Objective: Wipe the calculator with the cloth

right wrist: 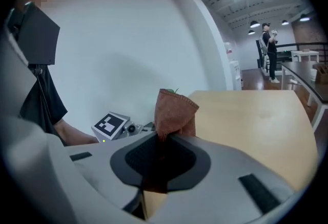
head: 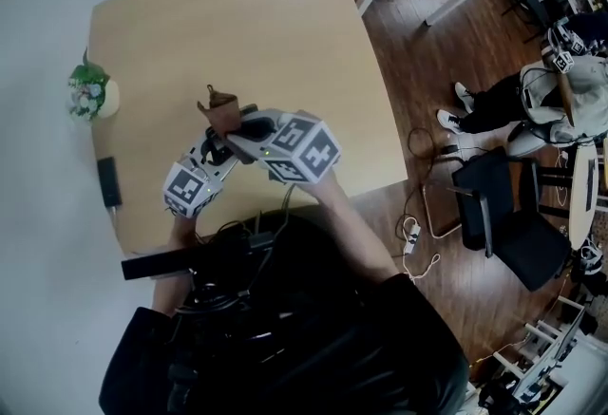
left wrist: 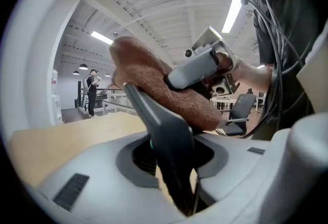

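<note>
- A pale wooden worktop [head: 285, 33] stands against a white wall, with a small potted plant [head: 90, 92] at its left edge.
- The left tongs [left wrist: 171, 166] are partly closed on the calculator [left wrist: 166, 136], a dark slab seen edge-on and lifted clear of the worktop.
- The right tongs [right wrist: 159, 161] are clamped on the brown cloth [right wrist: 174, 110], which bunches out past the tips.
- The cloth is pressed against the calculator's upper end, above the worktop's near part.

1. Cloth [right wrist: 174, 113]: plain rust-brown.
2. Calculator [left wrist: 166, 141]: dark grey.
3. Table [head: 247, 14]: pale wood.
4. Marker cubes [head: 306, 149]: white, with black square patterns.
5. Plant [head: 87, 90], at the table's 9 o'clock: green leaves, white blooms.
6. Floor [head: 446, 52]: dark brown planks.
</note>
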Action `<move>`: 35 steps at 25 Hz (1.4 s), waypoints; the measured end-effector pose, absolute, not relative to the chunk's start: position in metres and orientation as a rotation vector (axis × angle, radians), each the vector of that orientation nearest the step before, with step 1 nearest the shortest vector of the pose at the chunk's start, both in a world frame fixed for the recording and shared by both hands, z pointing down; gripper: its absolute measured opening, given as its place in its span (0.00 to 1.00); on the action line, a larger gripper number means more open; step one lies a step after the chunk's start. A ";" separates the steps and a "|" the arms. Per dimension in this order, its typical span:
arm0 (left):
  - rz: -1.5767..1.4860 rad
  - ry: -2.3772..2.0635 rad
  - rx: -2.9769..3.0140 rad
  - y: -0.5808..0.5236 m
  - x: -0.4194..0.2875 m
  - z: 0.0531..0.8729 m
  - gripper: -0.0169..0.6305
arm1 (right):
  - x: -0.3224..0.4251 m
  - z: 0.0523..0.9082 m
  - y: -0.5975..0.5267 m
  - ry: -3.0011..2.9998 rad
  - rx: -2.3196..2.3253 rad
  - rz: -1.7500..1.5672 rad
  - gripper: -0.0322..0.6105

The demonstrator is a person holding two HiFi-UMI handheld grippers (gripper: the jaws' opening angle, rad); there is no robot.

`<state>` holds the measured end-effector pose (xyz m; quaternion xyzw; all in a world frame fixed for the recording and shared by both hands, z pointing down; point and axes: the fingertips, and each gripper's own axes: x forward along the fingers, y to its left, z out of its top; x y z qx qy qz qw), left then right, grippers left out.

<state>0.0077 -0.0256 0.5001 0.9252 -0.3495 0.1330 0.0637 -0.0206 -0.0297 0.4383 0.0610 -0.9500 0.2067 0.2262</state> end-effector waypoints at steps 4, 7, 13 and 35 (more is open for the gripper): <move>0.322 -1.064 2.765 -0.027 0.001 0.495 0.24 | 0.006 0.456 -0.057 -2.564 0.296 0.600 0.12; 0.232 -1.059 2.758 -0.031 -0.006 0.504 0.23 | 0.022 0.472 -0.071 -2.538 0.354 0.658 0.12; -0.002 -1.016 2.611 -0.041 -0.012 0.504 0.23 | 0.039 0.508 -0.087 -2.457 0.451 0.708 0.12; 0.180 -1.056 2.595 -0.034 -0.017 0.527 0.23 | -0.014 0.479 -0.057 -2.560 0.228 0.640 0.12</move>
